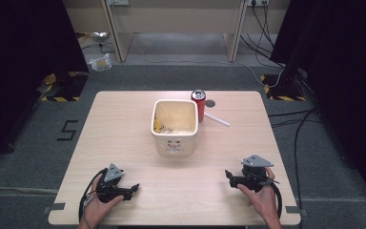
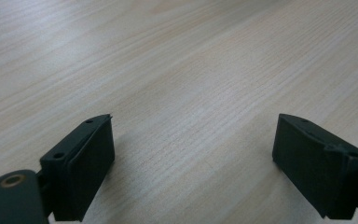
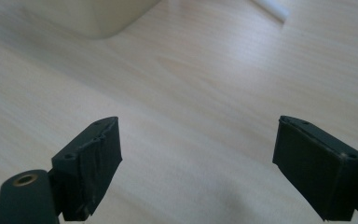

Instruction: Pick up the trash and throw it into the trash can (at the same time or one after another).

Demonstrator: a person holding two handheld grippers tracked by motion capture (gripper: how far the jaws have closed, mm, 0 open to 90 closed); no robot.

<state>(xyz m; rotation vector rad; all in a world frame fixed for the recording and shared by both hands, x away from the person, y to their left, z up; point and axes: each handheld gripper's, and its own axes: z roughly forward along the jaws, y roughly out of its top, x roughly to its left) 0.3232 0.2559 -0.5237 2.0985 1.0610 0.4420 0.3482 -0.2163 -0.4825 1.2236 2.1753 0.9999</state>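
Left gripper (image 1: 134,187): near edge of table, held in left hand (image 1: 97,205), resting low on the wood, tips aimed right and a bit forward. Jaws wide apart, nothing between, bare wood grain between them in the left gripper view (image 2: 193,154).
Right gripper (image 1: 228,175): near edge on the other side, held in right hand (image 1: 262,198), tips aimed left toward table centre. Jaws spread wide, nothing gripped; right gripper view (image 3: 196,158) shows plain tabletop between the pads.
Grippers relation: well apart from each other, both well short of the tub.
Table (image 1: 124,124): light wood top, grey carpet around it.
Tub (image 1: 174,125): cream square container, upright, centre of table, open top. Some yellowish and pale bits inside at the bottom, too small to tell what, maybe food scraps. Its rounded lower corner shows blurred at top left of the right gripper view (image 3: 93,18).
Can (image 1: 198,104): red, upright, just behind the tub's far right corner, close beside or touching it, can't tell which.
White stick (image 1: 217,119): thin pale rod, lying flat, right of the can, angled toward the near right. Blurred end at top of the right gripper view (image 3: 270,9).
Round mark (image 1: 210,103): small grey disc or hole in the tabletop just right of the can.
Cables: black leads trail from each gripper off the near edge.
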